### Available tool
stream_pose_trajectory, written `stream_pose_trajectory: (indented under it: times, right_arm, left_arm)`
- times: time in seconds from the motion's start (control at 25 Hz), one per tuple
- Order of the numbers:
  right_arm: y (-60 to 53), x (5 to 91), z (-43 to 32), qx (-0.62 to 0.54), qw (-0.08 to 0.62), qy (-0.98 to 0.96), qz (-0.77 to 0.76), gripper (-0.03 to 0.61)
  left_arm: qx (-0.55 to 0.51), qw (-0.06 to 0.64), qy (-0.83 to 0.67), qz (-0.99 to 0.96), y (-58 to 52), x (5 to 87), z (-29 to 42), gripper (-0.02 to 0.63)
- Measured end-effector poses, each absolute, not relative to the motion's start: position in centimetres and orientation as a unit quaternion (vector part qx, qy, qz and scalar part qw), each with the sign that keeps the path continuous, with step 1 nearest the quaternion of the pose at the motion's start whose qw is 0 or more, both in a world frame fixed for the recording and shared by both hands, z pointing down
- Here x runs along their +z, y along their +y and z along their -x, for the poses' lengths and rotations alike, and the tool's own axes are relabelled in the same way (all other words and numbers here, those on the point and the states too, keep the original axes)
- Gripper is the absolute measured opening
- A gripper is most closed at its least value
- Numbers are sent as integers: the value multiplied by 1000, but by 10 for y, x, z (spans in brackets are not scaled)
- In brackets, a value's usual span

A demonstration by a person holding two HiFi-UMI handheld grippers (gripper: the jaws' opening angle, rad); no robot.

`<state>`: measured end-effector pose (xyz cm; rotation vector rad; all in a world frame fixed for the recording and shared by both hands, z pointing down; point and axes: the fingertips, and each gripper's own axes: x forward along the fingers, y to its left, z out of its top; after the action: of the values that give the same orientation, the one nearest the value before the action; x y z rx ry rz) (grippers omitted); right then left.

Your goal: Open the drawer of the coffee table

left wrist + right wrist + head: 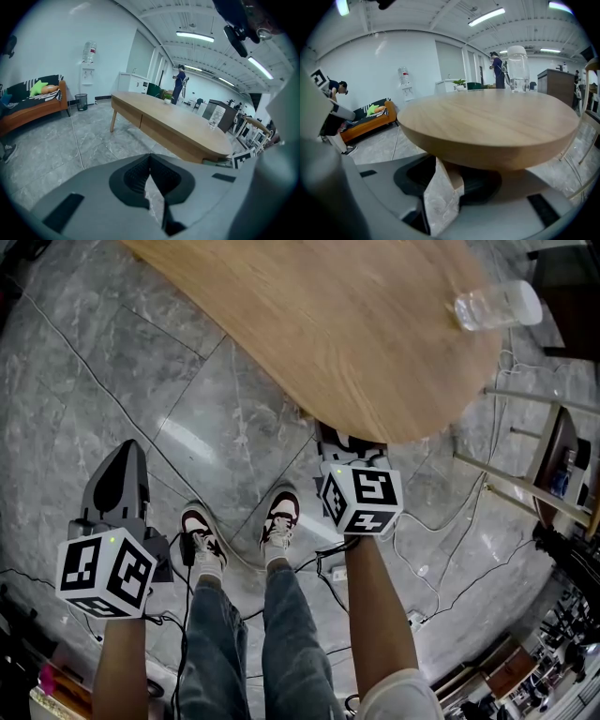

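The oval wooden coffee table (328, 324) fills the top of the head view. Its side panel (164, 133) shows a vertical seam in the left gripper view. My right gripper (349, 444) reaches under the table's rounded near end (497, 140), its tips hidden below the edge. In the right gripper view its jaws stand a little apart (440, 173). A tan wooden piece (453, 177) under the edge lies against the right jaw, with floor showing on its other side. My left gripper (127, 451) hangs shut over the floor, far left of the table, holding nothing (151, 180).
A clear plastic bottle (497, 306) stands on the tabletop's far end. Cables (441, 549) run over the grey tiled floor by my shoes (281, 517). A chair frame (553, 446) stands to the right. An orange sofa (28, 105) lines the far wall.
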<state>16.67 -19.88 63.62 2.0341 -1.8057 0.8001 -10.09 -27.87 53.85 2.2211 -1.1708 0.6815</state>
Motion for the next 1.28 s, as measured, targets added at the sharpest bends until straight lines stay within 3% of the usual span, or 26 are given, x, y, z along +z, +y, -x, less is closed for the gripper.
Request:
stream_pose_trajectory:
  times: [1.28]
  right_arm:
    - [-186, 632, -131, 234, 207, -704, -638, 101]
  left_arm:
    - [258, 279, -421, -823, -272, 550, 69, -9]
